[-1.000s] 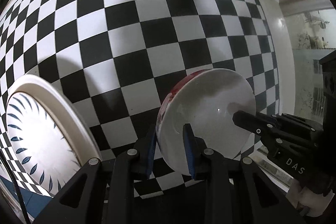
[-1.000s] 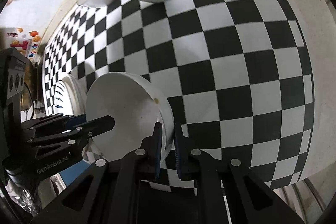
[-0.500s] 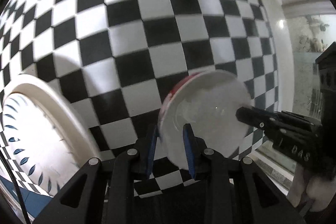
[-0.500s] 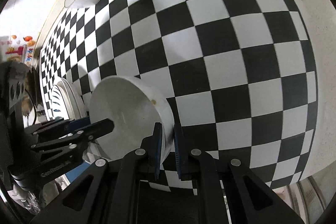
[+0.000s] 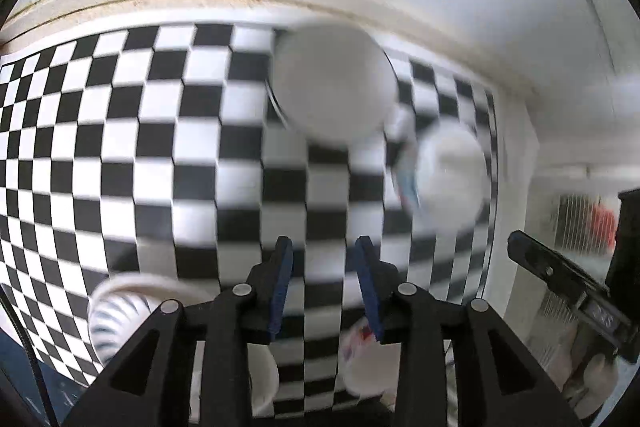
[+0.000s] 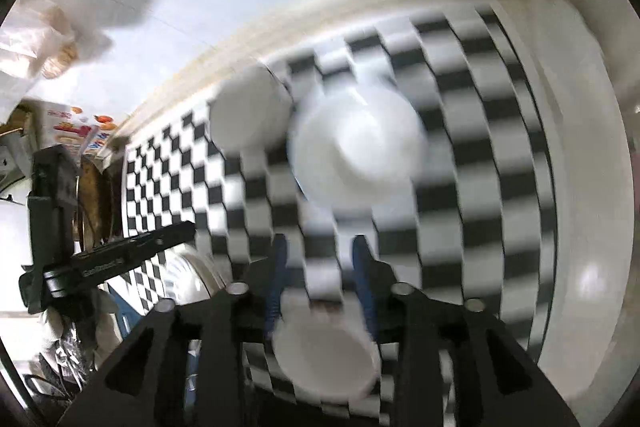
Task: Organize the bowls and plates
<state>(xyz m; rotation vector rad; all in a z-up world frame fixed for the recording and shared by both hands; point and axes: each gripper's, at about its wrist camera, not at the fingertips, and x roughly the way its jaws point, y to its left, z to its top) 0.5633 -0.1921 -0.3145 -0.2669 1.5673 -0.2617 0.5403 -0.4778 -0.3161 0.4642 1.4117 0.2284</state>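
Small bowl [image 6: 326,355]: we see it on the checked cloth [image 5: 132,155], low and close, just below our right gripper [image 6: 320,259].
Right gripper: its jaws have just been opening; they stand apart with nothing between them.
Left gripper [image 5: 324,267]: its jaws have just been opening a little too, and they hold nothing.
Striped plate [image 5: 120,311]: it lies near, by our left side.
White bowl [image 5: 332,83]: farther off on the cloth.
Dotted bowl [image 5: 448,175]: just beside the white bowl; all is blurry.
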